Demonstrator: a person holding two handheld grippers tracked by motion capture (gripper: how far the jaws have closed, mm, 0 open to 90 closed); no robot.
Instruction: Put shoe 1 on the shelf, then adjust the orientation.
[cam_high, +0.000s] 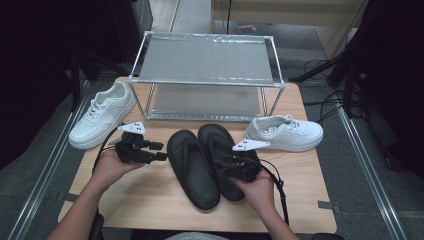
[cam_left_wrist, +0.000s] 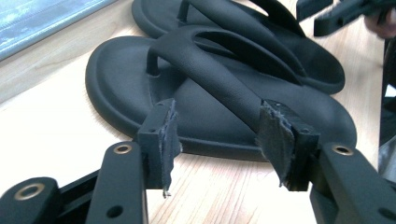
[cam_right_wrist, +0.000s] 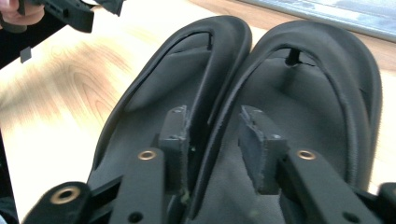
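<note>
- Wooden tabletop (cam_high: 150, 200) at frame centre in the high view carries a two-tier metal shoe rack (cam_high: 207, 75) along its far edge; both shelves look bare.
- Two black flip-flops lie side by side at lower centre, touching: left flip-flop (cam_high: 192, 167), right flip-flop (cam_high: 222, 160).
- Left gripper (cam_high: 156, 151) hovers just left of the pair, jaws spread, nothing between them.
- Right gripper (cam_high: 225, 160) sits over the right flip-flop's heel, jaws parted astride the sandals' touching edges; pads seem not to press.
- Judgement: the pair looks set down and released; racking remains.
- Count: two flip-flops, two white sneakers, at left (cam_high: 100, 120) and at right (cam_high: 285, 134), one rack.
</note>
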